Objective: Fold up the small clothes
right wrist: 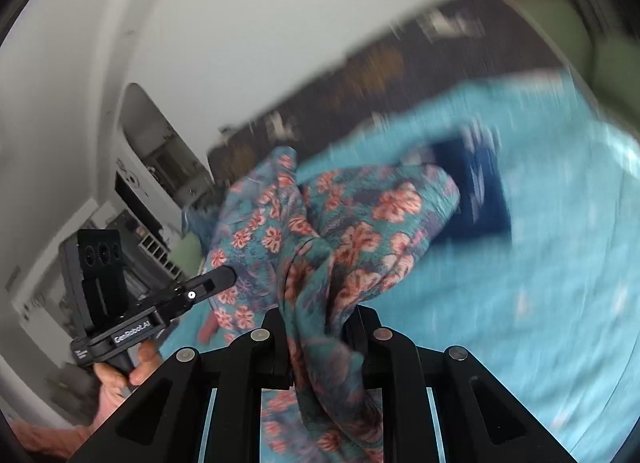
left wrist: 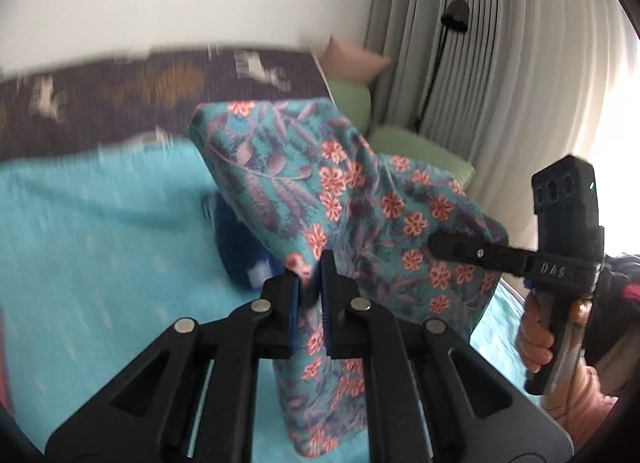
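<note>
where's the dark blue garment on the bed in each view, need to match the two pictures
Left wrist view: the dark blue garment lies left of centre on the turquoise bedspread, partly hidden behind the lifted floral garment.
Right wrist view: it lies right of centre, just past the floral garment's right edge.
Shared landmark: the dark patterned blanket along the bed's far side, by the wall.
</note>
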Available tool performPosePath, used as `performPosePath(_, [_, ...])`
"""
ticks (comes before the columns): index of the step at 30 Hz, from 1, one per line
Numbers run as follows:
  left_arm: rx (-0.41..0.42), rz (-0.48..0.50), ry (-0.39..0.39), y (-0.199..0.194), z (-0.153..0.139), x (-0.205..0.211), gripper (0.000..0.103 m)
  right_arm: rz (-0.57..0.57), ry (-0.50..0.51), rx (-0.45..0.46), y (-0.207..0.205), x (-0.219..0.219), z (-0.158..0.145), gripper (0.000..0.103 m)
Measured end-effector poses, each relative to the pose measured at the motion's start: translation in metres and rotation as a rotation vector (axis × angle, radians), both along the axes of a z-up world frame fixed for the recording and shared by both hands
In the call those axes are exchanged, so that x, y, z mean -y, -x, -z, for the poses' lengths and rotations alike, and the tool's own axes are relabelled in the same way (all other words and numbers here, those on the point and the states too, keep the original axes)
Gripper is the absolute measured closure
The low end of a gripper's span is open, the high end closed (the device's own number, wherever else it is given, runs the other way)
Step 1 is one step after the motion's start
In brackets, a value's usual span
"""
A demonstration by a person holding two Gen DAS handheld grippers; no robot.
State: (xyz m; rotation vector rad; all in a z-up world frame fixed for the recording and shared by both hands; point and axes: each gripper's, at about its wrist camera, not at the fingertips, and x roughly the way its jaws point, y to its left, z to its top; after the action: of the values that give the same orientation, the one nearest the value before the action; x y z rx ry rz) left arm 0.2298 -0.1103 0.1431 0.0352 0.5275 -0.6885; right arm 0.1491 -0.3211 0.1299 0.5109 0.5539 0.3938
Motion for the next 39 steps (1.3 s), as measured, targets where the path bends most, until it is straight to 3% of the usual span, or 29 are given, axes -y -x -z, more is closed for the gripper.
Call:
performPosePath(5, [0.072,-0.091,-0.025,-0.107,-0.043,0.038,0.092,0.074,0.026,0.014,-0.103,0.026,-0.051,0.086])
performPosePath(6, [0.086,-0.134,-0.028,-0.136,-0.045,0.047,0.088,0.091,0.032,0.009,-0.124,0.031,-0.054,0.085])
performPosePath(8, [0.103,-0.223,-0.052,-0.185,-0.034,0.060,0.058,0.141,0.080,-0.001,-0.173,0.042,-0.051,0.080])
performPosePath(9, [0.097,-0.318,-0.117,-0.213,-0.018,0.069,0.038,0.174,0.111,-0.021,-0.193,0.047,-0.044,0.074])
performPosePath(10, [0.092,-0.397,-0.194,-0.234,0.003,0.076,0.037,0.233,0.170,-0.070,-0.221,0.051,-0.026,0.059])
performPosePath(11, [0.080,-0.446,-0.282,-0.251,0.028,0.081,0.037,0.292,0.225,-0.119,-0.236,0.053,-0.010,0.051])
performPosePath(13, [-0.001,-0.432,-0.422,-0.271,0.093,0.087,0.041,0.391,0.401,-0.253,-0.263,0.051,0.039,0.049])
performPosePath(15, [-0.050,-0.387,-0.450,-0.270,0.134,0.086,0.042,0.395,0.488,-0.354,-0.273,0.047,0.080,0.049])
performPosePath(17, [-0.051,-0.382,-0.380,-0.258,0.149,0.078,0.044,0.419,0.456,-0.356,-0.267,0.054,0.105,0.049])
performPosePath(19, [-0.085,-0.395,-0.329,-0.252,0.143,0.070,0.044,0.433,0.310,-0.357,-0.258,0.073,0.109,0.044])
performPosePath(21, [-0.118,-0.381,-0.313,-0.249,0.133,0.066,0.044,0.465,0.207,-0.375,-0.246,0.090,0.101,0.044])
performPosePath(23, [-0.097,-0.366,-0.288,-0.236,0.113,0.058,0.044,0.470,0.173,-0.348,-0.231,0.096,0.080,0.044])
performPosePath(26, [-0.044,-0.328,-0.243,-0.202,0.089,0.054,0.038,0.414,0.183,-0.266,-0.191,0.079,0.036,0.044])
performPosePath(28, [-0.033,-0.297,-0.217,-0.169,0.073,0.049,0.027,0.363,0.212,-0.222,-0.165,0.066,0.016,0.043])
performPosePath(31, [-0.040,-0.255,-0.193,-0.125,0.057,0.041,0.026,0.310,0.286,-0.186,-0.109,0.034,-0.008,0.038])
performPosePath(35, [-0.031,-0.236,-0.161,-0.063,0.040,0.026,0.019,0.294,0.333,-0.132,-0.036,-0.001,-0.026,0.034])
performPosePath(39, [-0.015,-0.240,-0.119,-0.016,0.033,0.012,0.018,0.327,0.401,-0.074,0.025,-0.030,-0.036,0.029])
